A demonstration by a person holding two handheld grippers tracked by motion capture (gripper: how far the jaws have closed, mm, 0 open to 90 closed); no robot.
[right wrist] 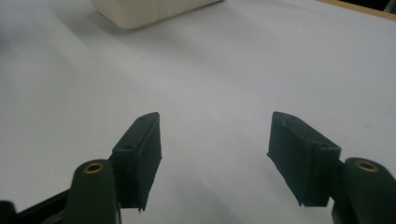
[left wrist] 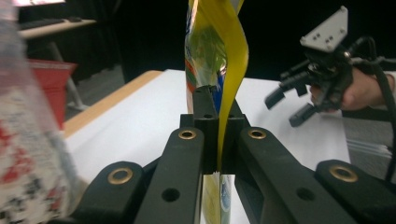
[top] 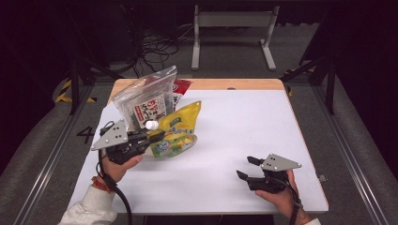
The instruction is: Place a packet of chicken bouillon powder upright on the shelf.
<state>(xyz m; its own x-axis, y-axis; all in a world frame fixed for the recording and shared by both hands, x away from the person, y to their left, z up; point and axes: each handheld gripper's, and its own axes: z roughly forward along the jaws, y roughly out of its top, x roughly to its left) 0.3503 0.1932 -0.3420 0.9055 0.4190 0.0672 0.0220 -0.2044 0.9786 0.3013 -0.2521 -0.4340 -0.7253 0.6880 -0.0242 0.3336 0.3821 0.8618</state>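
From the high view I have my left gripper (top: pixel 151 137) at the left of the frame, a little below centre, and its fingers are clamped tight on the glossy yellow plastic pouch with green and blue print (top: pixel 177 133). The pouch sits left of centre on the white-topped desk with a wooden far edge (top: pixel 234 140), its upper corner rising toward the middle of the frame. In the left gripper view the same yellow pouch (left wrist: pixel 224 51) stands as a thin twisted sheet running up the centre, pinched between the two black fingers (left wrist: pixel 205 105) with no gap showing beside the film. Just behind it in the upper left of the high view leans a clear plastic bag of dark contents with a red and white label (top: pixel 145 101), touching the pouch (a white cap or knob (top: pixel 151 124) shows where the two meet, but I cannot tell which it belongs to). A red packet (top: pixel 180 86) peeks out behind the clear bag. My right gripper (top: pixel 248 168) lies at the lower right of the high view, well apart from the pouch, held low over bare desk. In the right gripper view its fingers (right wrist: pixel 142 154) stand wide apart with nothing between them, just the white desk surface (right wrist: pixel 215 84) ahead and a cream block-like object (right wrist: pixel 144 11) at the top edge.
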